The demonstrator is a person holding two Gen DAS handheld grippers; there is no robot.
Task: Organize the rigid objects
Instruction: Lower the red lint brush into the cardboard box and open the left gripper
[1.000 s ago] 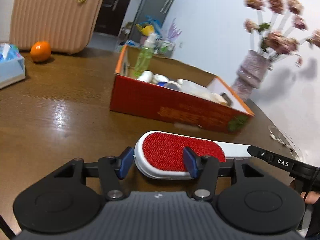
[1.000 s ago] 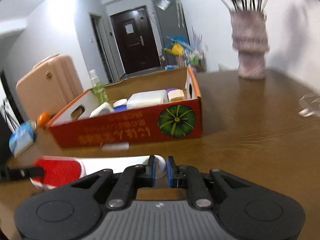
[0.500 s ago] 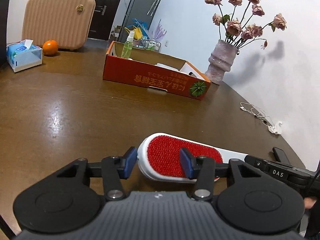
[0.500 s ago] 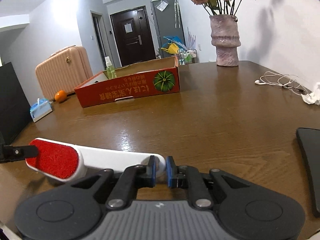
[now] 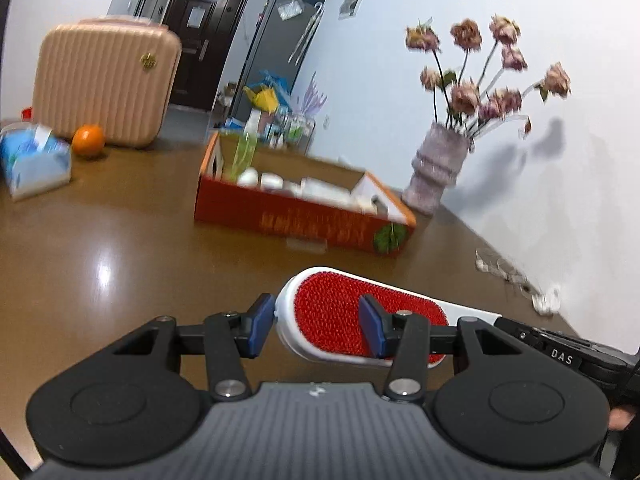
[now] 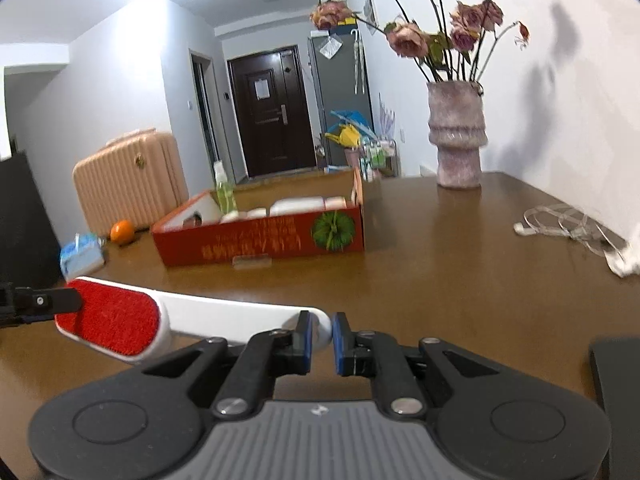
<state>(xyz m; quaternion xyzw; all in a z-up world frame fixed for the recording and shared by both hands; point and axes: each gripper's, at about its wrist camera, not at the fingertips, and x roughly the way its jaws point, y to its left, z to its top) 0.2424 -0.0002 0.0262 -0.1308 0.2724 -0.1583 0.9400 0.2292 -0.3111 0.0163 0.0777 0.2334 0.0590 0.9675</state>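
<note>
A lint brush (image 5: 332,316) with a red pad and a white handle (image 6: 224,314) hangs above the brown table, carried between both grippers. My left gripper (image 5: 316,330) is shut across its red head, one blue pad on each long edge. My right gripper (image 6: 320,338) is shut on the rounded tip of the handle. Farther back on the table stands an open red cardboard box (image 6: 260,240), also seen as a red cardboard box (image 5: 304,220) in the left wrist view. It holds a green spray bottle (image 6: 225,192) and several white containers.
A vase of dried roses (image 6: 456,136) stands behind the box at the right. A pink suitcase (image 5: 104,80), an orange (image 5: 89,140) and a blue tissue pack (image 5: 34,160) sit at the far left. A white cable (image 6: 572,224) and a dark flat object (image 6: 616,400) lie at the right.
Both grippers have swung across the table with the brush between them. The left jaws have narrowed onto the brush head. The red box looks nearer than half a second ago.
</note>
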